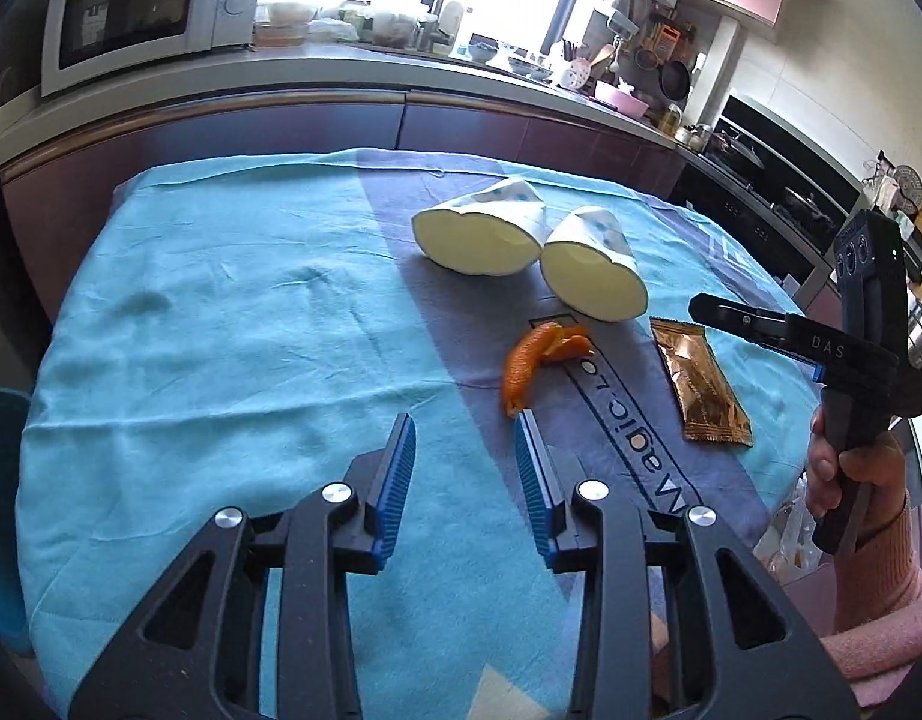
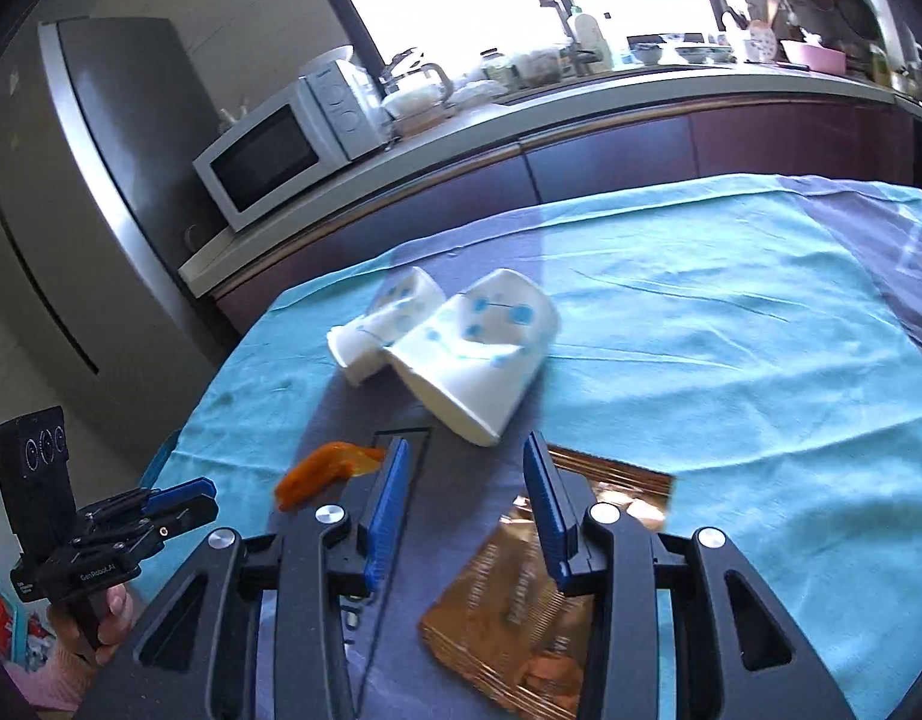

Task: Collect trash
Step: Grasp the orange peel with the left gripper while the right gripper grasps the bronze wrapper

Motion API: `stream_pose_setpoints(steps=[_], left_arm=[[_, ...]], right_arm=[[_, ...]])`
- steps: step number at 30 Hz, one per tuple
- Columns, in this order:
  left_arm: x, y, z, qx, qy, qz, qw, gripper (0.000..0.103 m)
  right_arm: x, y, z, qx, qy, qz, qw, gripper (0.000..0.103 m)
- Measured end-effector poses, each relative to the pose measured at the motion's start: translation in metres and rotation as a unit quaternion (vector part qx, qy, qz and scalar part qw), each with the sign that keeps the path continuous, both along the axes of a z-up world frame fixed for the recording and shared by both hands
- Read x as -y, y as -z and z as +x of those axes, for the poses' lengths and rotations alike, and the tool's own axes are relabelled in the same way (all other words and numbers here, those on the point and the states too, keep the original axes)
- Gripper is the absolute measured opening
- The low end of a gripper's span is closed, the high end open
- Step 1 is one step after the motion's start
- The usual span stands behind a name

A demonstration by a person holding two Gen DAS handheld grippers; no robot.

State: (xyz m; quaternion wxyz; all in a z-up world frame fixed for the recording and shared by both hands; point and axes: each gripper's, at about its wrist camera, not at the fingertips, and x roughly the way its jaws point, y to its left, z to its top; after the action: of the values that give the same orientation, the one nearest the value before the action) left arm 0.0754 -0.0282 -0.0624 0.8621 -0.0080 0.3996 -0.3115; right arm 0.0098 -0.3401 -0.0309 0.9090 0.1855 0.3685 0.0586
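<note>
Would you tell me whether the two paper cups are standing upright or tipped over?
Tipped over: both paper cups lie on their sides on the cloth, open mouths showing, apparently empty.

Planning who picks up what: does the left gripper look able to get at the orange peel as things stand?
Probably yes. The left gripper is open, and the orange peel lies on the cloth just beyond its right fingertip, with nothing lying between them. The paper cups sit farther back.
</note>
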Motion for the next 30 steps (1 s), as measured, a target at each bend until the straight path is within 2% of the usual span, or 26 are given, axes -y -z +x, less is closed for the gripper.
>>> stream_pose_setpoints(steps=[5, 9, 12, 16, 18, 22, 24, 25, 26, 30], left_arm=[[0.022, 0.001, 0.010, -0.005, 0.019, 0.011, 0.9997, 0.035], [0.036, 0.005, 0.019, -0.013, 0.027, 0.022, 0.9993, 0.038], [0.045, 0.010, 0.025, -0.021, 0.031, 0.031, 0.9988, 0.038], [0.052, 0.015, 0.033, -0.030, 0.032, 0.042, 0.9982, 0.036], [0.055, 0.014, 0.034, -0.028, 0.032, 0.046, 0.9980, 0.034], [0.060, 0.016, 0.033, -0.030, 0.036, 0.052, 0.9975, 0.016], [0.059, 0.016, 0.033, -0.029, 0.034, 0.049, 0.9978, 0.015], [0.058, 0.015, 0.032, -0.029, 0.032, 0.047, 0.9979, 0.014], [0.057, 0.015, 0.031, -0.029, 0.031, 0.046, 0.9980, 0.014], [0.052, 0.013, 0.025, -0.023, 0.026, 0.042, 0.9985, 0.013]], right_arm=[[0.021, 0.016, -0.013, -0.028, 0.037, -0.003, 0.999, 0.045], [0.020, 0.026, -0.018, -0.045, 0.031, 0.001, 0.999, 0.048], [0.014, 0.026, -0.021, -0.039, 0.024, 0.001, 0.999, 0.055], [0.005, 0.025, -0.022, -0.035, 0.014, -0.004, 0.999, 0.055], [-0.001, 0.026, -0.022, -0.035, 0.007, -0.013, 0.999, 0.049], [-0.006, 0.026, -0.021, -0.035, -0.001, -0.027, 0.999, 0.034], [-0.008, 0.026, -0.023, -0.033, -0.004, -0.031, 0.999, 0.032], [-0.009, 0.026, -0.023, -0.032, -0.007, -0.030, 0.999, 0.022], [-0.009, 0.027, -0.023, -0.036, -0.014, -0.021, 0.999, 0.000], [-0.012, 0.027, -0.024, -0.032, -0.024, -0.009, 0.999, 0.001]])
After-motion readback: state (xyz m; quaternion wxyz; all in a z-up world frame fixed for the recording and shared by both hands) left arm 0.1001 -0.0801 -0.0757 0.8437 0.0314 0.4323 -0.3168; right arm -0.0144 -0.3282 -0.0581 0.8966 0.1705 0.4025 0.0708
